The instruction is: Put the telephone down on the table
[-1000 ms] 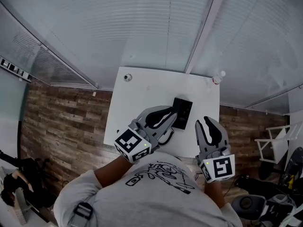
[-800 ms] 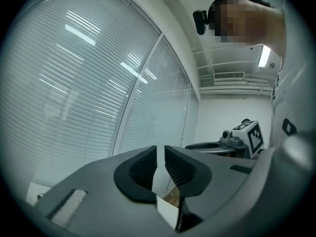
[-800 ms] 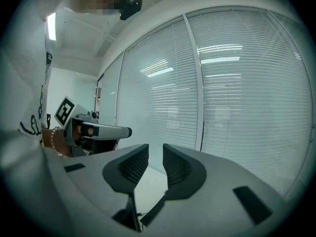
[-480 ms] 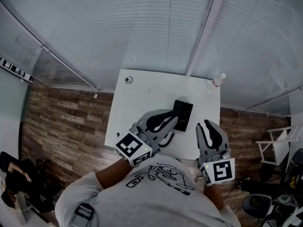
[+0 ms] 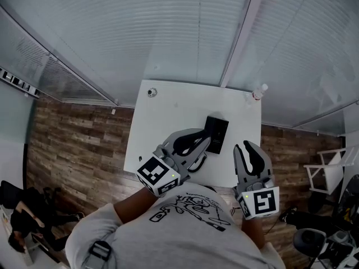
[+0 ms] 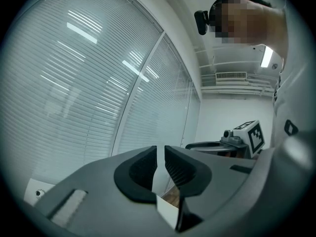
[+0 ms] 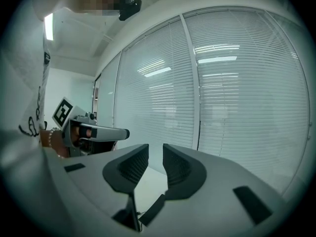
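The black telephone lies flat on the white table, right of its middle. My left gripper is shut and empty, its tips just at the telephone's near left edge; whether they touch it I cannot tell. To the right of the telephone and apart from it, my right gripper hangs over the table's near edge, shut and empty. In the left gripper view the jaws meet with nothing between them. In the right gripper view the jaws stand close together, also empty.
A small round object sits at the table's far left corner and a small bottle at its far right corner. Window blinds rise behind the table. Wood flooring surrounds it, with a white frame at the right.
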Tool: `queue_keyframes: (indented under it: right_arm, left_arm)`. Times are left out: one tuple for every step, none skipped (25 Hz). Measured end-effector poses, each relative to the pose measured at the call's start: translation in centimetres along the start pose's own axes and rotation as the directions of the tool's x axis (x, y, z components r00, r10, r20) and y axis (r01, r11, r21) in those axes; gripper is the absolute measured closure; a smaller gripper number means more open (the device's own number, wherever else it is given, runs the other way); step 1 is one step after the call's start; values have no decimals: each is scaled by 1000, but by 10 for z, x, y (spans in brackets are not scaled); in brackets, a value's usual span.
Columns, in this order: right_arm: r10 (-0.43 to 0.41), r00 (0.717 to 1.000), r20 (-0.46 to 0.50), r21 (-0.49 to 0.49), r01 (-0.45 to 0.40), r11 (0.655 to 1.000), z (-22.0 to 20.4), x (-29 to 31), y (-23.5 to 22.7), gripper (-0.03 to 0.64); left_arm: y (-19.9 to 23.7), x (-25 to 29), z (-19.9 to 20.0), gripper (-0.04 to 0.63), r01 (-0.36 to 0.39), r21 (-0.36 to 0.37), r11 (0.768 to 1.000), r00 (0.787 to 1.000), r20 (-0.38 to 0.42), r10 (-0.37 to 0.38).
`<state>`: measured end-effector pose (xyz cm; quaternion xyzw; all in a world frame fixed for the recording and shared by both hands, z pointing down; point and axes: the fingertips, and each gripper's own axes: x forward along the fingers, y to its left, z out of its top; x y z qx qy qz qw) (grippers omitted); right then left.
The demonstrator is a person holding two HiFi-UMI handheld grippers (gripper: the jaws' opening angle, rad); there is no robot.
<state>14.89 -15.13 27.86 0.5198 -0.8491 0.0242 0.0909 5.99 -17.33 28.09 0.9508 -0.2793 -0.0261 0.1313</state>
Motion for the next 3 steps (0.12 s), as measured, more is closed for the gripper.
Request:
queue_keyframes:
  right_arm:
    - [-1, 1000, -1, -1, 1, 1000, 0, -1, 0, 534]
    - [-2, 1000, -1, -1, 2, 1000, 0, -1, -1, 534]
    - [-3, 1000, -2, -1, 3, 1000, 1, -2, -1, 534]
  left_arm:
    - [-1, 0, 0, 546, 0, -2, 1000, 1000, -1, 0]
    - [-1, 0, 0, 546, 0, -4, 1000, 1000, -1, 0]
    - [-2, 0, 0, 546, 0, -6, 1000, 1000, -2, 0]
